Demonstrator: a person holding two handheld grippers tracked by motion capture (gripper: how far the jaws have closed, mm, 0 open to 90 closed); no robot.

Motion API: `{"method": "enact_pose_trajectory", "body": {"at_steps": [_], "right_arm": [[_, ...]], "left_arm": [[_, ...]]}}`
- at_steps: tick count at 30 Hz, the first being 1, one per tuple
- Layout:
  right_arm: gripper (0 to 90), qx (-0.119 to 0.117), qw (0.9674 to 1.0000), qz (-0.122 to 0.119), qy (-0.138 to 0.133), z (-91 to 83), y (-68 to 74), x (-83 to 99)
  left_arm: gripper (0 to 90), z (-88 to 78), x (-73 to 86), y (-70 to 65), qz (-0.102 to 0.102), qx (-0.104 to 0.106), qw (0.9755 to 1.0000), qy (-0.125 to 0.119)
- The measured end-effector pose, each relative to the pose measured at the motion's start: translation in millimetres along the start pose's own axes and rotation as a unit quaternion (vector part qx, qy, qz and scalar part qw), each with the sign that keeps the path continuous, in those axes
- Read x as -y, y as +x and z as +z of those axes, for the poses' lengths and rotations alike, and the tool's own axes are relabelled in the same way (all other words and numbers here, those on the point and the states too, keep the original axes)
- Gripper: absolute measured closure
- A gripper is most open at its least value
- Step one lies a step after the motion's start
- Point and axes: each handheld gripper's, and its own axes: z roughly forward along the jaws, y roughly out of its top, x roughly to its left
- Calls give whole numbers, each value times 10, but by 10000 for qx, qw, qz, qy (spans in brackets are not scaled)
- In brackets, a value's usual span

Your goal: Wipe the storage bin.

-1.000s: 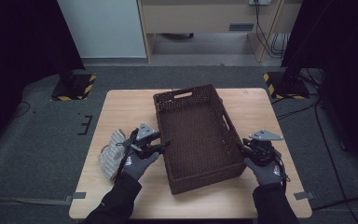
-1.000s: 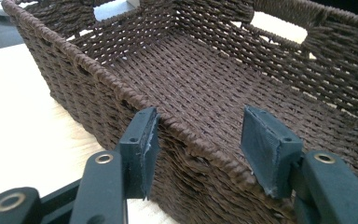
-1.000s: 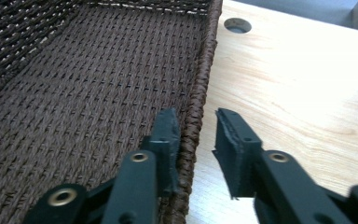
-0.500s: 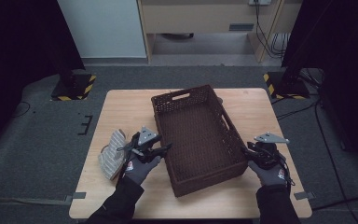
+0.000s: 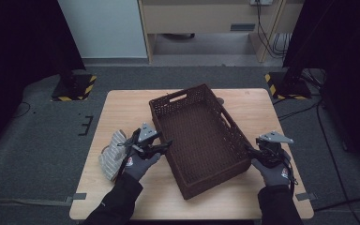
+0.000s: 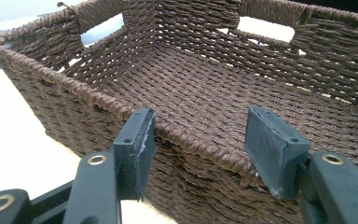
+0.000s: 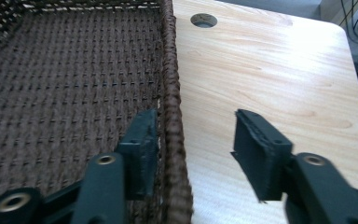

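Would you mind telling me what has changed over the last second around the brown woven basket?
The right gripper has just been opening and has let go of the brown woven basket's rim, which stands between its jaws. The left gripper opened a little at the opposite rim. The basket and the striped cloth stayed put.

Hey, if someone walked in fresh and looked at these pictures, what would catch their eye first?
The dark brown woven basket sits empty and askew in the middle of the pale wooden table. The left gripper and right gripper flank its long sides, jaws open; the right one's jaws have just been opening, straddling the rim. A striped cloth lies bunched beside the left hand.
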Motion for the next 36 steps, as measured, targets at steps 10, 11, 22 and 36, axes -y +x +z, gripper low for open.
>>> {"method": "enact_pose_trajectory", "body": {"at_steps": [10,11,22,36], "right_arm": [[490,34,9998,136,103,29,-77,55],[494,81,9998,153,83,39,-81,51],[446,273,9996,59,-61,134,-169,-5],[387,273,9987,358,-237,22,-160,54]], "left_arm": [[417,-44,-25,6,-57,106,9999,-48],[416,-54,-36,12,-53,77,9999,-96],[410,8,-14,-22,12,22,10000,-94],[413,-24,-17,-19,-85,59,9998,-147]]}}
